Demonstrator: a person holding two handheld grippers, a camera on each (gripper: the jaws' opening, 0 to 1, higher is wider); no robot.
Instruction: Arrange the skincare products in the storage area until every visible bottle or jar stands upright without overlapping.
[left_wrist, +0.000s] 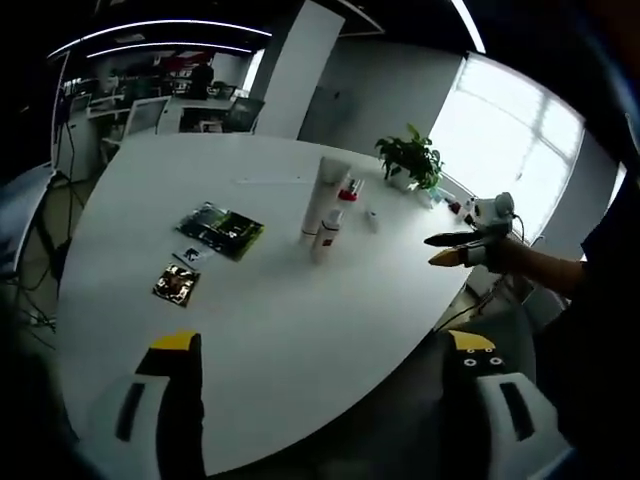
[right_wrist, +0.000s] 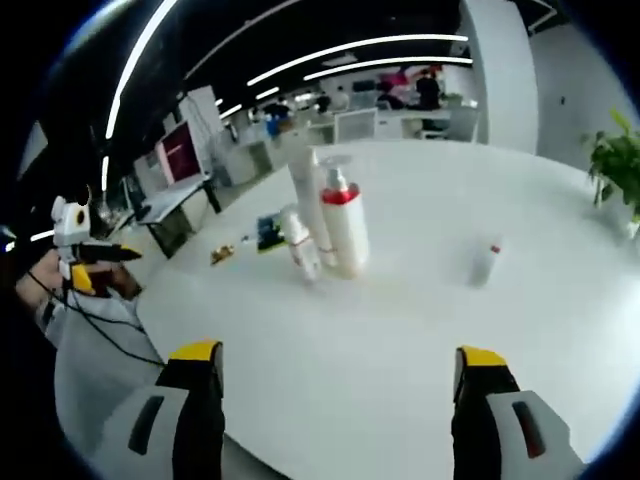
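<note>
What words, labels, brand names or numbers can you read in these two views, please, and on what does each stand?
None can be read.
Pump bottle with red collar: no legible print.
Tall white tube: too blurred.
Small white bottle: too small.
Green packet and gold sachet: printing blurred.

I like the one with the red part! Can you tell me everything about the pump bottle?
The pump bottle is white and looks like plastic, with a red collar below a white pump head. It stands upright on the white table, in a tight cluster with a taller white tube behind it and a smaller white bottle beside it. Whether they touch is unclear. Neither tool is near it.
</note>
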